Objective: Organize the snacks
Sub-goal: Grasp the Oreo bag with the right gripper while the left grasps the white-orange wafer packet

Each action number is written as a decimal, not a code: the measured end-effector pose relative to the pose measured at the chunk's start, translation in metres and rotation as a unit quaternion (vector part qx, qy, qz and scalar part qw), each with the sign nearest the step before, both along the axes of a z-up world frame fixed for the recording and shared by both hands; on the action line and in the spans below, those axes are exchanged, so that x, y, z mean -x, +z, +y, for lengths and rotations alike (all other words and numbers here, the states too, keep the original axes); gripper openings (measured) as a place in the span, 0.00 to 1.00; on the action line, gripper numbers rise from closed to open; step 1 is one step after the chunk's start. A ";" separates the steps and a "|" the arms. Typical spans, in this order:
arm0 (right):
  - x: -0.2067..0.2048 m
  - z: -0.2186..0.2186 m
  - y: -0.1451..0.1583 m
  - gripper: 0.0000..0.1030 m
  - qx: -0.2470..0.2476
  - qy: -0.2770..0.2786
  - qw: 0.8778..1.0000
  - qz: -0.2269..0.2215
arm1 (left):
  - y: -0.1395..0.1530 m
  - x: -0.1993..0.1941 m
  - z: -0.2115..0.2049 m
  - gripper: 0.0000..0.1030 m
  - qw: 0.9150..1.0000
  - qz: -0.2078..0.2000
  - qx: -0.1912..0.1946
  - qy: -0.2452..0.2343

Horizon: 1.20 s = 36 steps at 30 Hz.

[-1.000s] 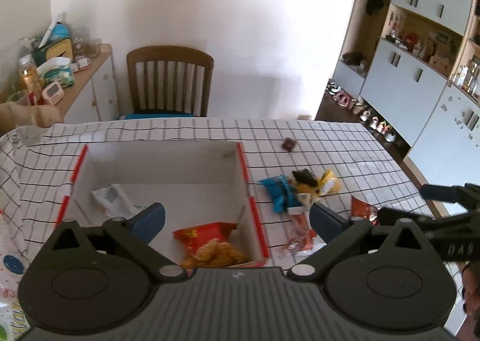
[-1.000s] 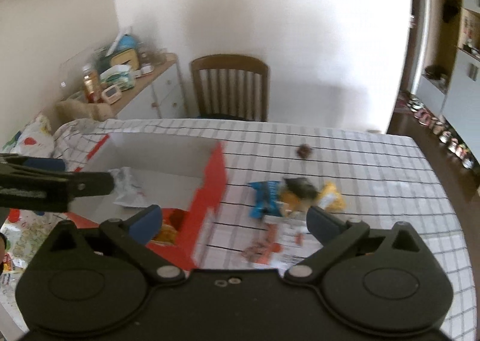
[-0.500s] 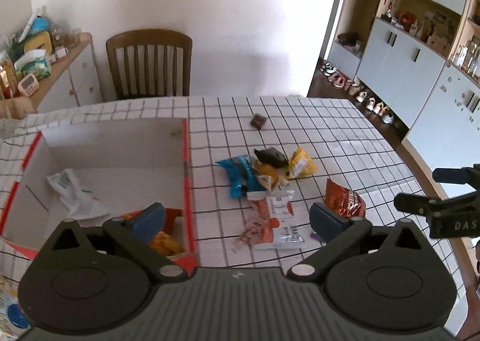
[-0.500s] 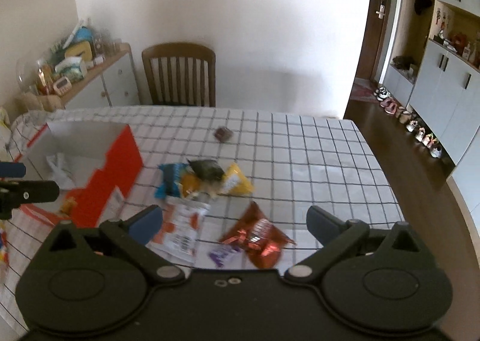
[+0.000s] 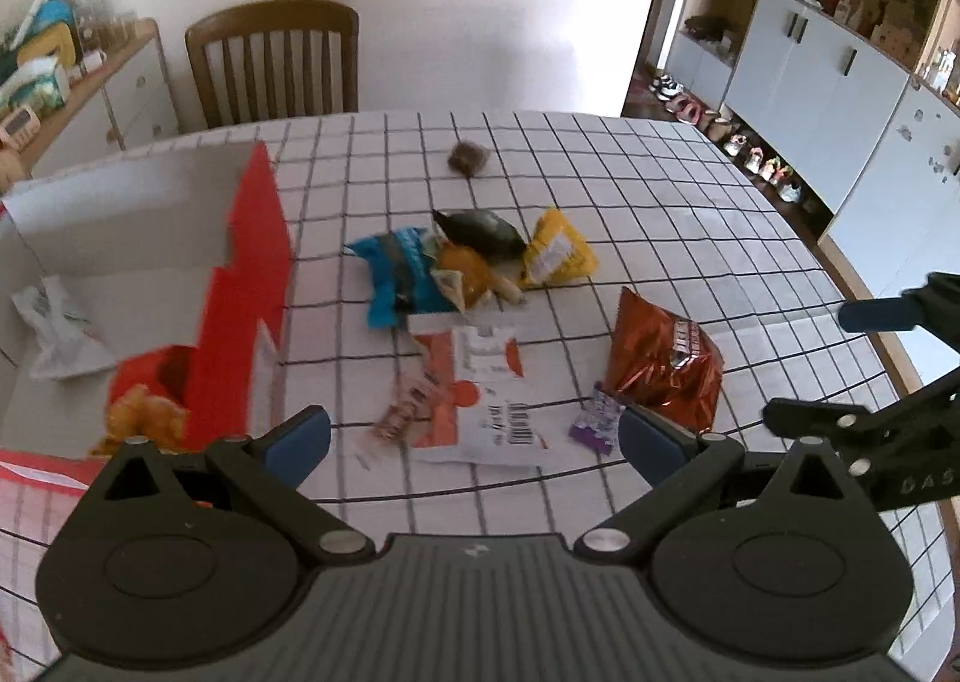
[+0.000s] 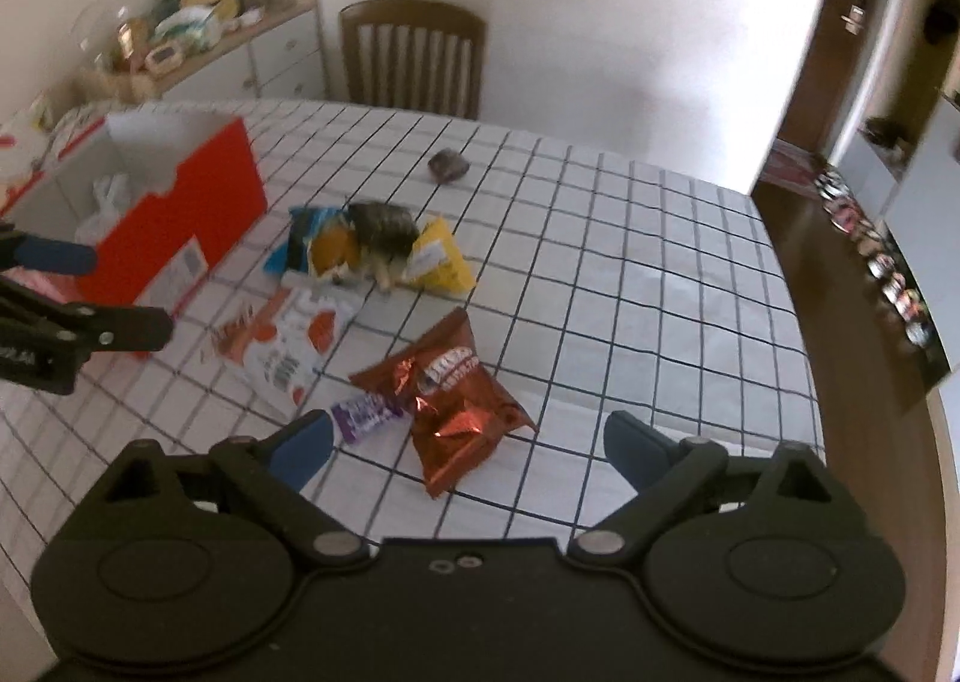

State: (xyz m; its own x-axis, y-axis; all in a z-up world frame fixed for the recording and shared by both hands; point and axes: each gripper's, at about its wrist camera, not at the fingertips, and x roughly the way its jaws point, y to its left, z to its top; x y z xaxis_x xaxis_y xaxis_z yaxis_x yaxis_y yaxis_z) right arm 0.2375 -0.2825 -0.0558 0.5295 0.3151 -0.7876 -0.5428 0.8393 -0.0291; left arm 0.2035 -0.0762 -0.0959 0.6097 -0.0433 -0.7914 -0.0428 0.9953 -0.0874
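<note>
- The snacks are seen loose on the worktop [image 5: 690,190], beside the red box [image 5: 240,292]: a copper bag [image 6: 456,400], a purple bar [image 6: 366,412], a white-and-orange pack [image 5: 480,394], and a heap of blue [image 5: 399,274], orange [image 5: 465,271], dark [image 5: 480,229] and yellow [image 5: 558,250] packets.
- A small dark piece [image 6: 447,164] lies apart, further back.
- Two items are already held in the box: a white wrapper [image 5: 57,331] and an orange-red bag [image 5: 147,400].
- The packets are judged light, soft and crinkly, with slick foil; the contents are likely crushed by a hard squeeze, so a crimped edge or corner is best taken.
- The copper bag is puffed and would be better pinched at its seam.
- The left tool [image 5: 474,436] is held wide open over the white-and-orange pack, with nothing gripped.
- The right tool [image 6: 468,439] is also spread wide and empty, with the copper bag just ahead of its fingers.
- A chair [image 6: 414,57] and a sideboard [image 6: 240,57] are seen behind.
</note>
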 end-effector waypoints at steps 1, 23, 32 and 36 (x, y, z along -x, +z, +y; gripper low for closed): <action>-0.002 0.000 -0.003 0.92 0.005 0.011 1.000 -0.001 | -0.003 -0.003 -0.002 1.00 1.000 0.002 0.005 0.001; -0.053 0.005 -0.048 0.78 0.033 0.133 0.990 0.014 | -0.067 -0.060 0.010 0.91 0.992 0.095 0.078 -0.028; -0.065 0.012 -0.058 0.73 0.043 0.165 0.985 0.008 | -0.079 -0.085 0.002 0.81 0.993 0.105 0.053 -0.026; -0.071 0.015 -0.066 0.72 0.034 0.172 0.984 0.018 | -0.081 -0.093 0.000 0.77 0.993 0.105 0.050 -0.019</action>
State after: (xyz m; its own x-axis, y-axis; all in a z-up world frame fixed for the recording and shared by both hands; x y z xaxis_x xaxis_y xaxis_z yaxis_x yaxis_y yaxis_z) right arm 0.3087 -0.2677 -0.1217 0.3711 0.4169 -0.8297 -0.7969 0.6017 -0.0541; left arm 0.2962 -0.0766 -0.1771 0.4277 -0.1479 -0.8918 -0.0328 0.9833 -0.1788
